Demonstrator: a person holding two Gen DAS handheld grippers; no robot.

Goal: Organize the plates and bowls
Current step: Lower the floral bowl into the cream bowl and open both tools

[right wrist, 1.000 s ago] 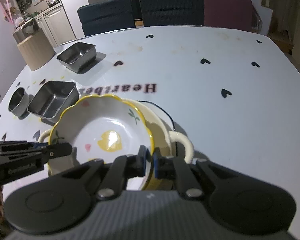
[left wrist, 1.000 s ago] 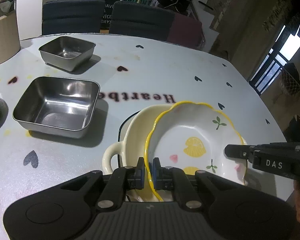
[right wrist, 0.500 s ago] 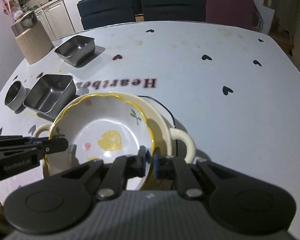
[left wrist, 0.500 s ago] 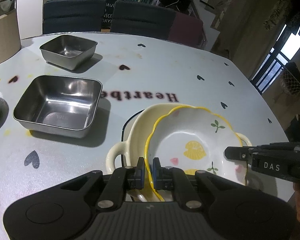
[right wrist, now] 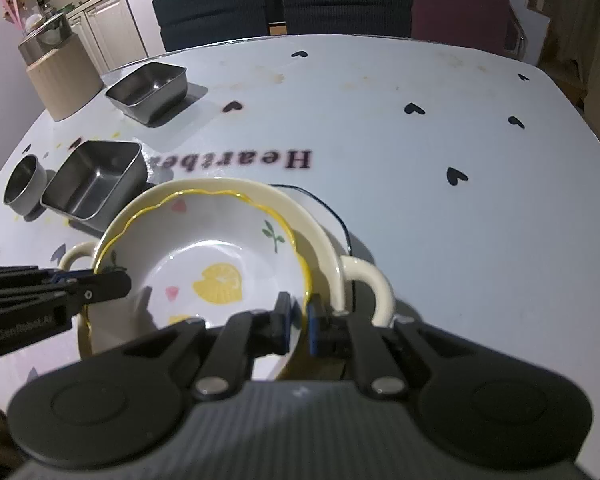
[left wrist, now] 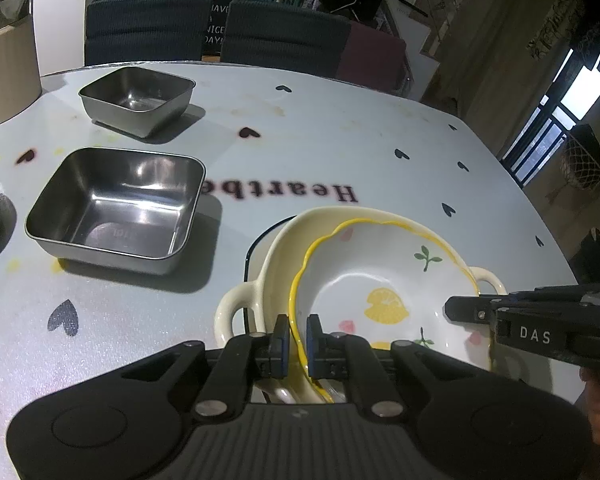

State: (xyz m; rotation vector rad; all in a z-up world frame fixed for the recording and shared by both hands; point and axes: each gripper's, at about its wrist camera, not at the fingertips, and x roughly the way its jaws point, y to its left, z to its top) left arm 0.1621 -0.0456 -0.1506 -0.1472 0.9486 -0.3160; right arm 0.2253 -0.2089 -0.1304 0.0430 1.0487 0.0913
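Note:
A white bowl with a wavy yellow rim and a lemon print (left wrist: 380, 280) (right wrist: 204, 264) sits low inside a cream two-handled dish (left wrist: 284, 248) (right wrist: 332, 248), which rests on a plate with a dark rim (left wrist: 256, 248). My left gripper (left wrist: 297, 340) is shut on the yellow-rimmed bowl's near-left rim. My right gripper (right wrist: 298, 320) is shut on the opposite rim; it shows in the left wrist view as a black arm (left wrist: 540, 324). Whether the bowl rests fully in the dish cannot be told.
Two square steel trays (left wrist: 116, 208) (left wrist: 138, 100) stand left and far left on the heart-print table (left wrist: 340, 140). A round steel cup (right wrist: 24, 184) sits beside the nearer tray. A beige canister (right wrist: 60, 76) is at the far left edge. Chairs (right wrist: 340, 4) line the far side.
The yellow-rimmed bowl, held by both grippers, has sunk from above the cream dish down into it. Both grippers stayed shut on its rim.

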